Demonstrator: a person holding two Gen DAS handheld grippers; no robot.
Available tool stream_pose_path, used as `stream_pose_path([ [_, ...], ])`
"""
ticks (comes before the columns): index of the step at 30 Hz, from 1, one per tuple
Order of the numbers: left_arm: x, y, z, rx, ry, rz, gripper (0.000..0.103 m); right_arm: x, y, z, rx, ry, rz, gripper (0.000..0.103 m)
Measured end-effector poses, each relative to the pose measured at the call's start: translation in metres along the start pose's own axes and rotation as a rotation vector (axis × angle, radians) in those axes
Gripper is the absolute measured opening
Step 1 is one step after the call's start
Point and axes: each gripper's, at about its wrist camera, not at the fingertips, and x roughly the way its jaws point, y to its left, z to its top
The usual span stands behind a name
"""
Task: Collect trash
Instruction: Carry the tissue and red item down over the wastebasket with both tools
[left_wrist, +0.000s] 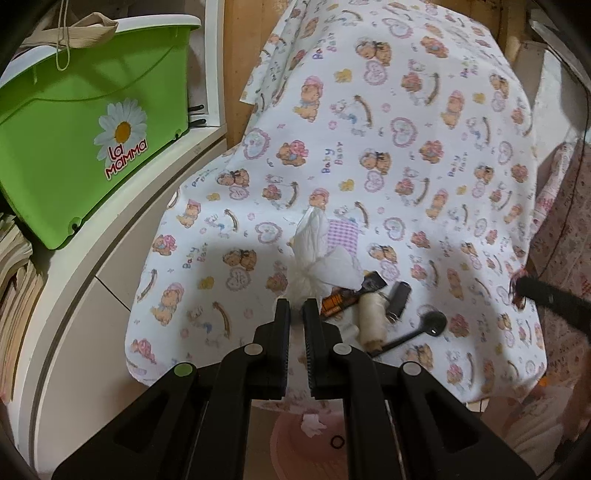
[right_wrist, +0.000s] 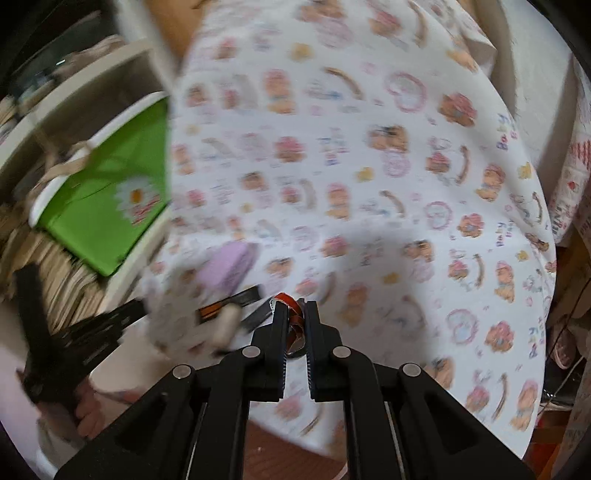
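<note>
A table is covered with a white teddy-bear cloth (left_wrist: 388, 147). Near its front edge lie a crumpled white tissue (left_wrist: 314, 258), an orange-black wrapper (left_wrist: 347, 295), a cream thread spool (left_wrist: 371, 317), a small dark cylinder (left_wrist: 400, 297) and a black spoon (left_wrist: 417, 330). My left gripper (left_wrist: 296, 306) has its jaws nearly closed, tips touching the tissue's lower end. My right gripper (right_wrist: 294, 308) is shut on a red-and-silver wrapper (right_wrist: 293, 317) above the cloth (right_wrist: 369, 184). The right wrist view is blurred; the left gripper (right_wrist: 110, 325) and tissue (right_wrist: 177, 314) show at its left.
A green La Mamma bin (left_wrist: 85, 140) sits on a white shelf (left_wrist: 110, 266) left of the table. A pink basin (left_wrist: 314, 446) with a scrap of tissue stands on the floor under the table's front edge. Stacked papers (left_wrist: 14, 266) fill the far left.
</note>
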Motion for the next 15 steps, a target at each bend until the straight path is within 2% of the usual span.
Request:
stream_pose_path([
  [8, -0.027, -0.013, -0.018, 0.043, 0.000, -0.016, 0.007, -0.036, 0.046, -0.042, -0.103, -0.025, 0.059, 0.010],
  [13, -0.028, -0.017, -0.045, 0.039, 0.093, -0.079, 0.007, -0.046, 0.057, -0.060, -0.133, -0.028, 0.066, 0.010],
  [15, -0.020, -0.023, -0.054, 0.066, 0.171, -0.059, 0.007, -0.039, 0.057, -0.067, -0.133, 0.000, 0.059, 0.010],
])
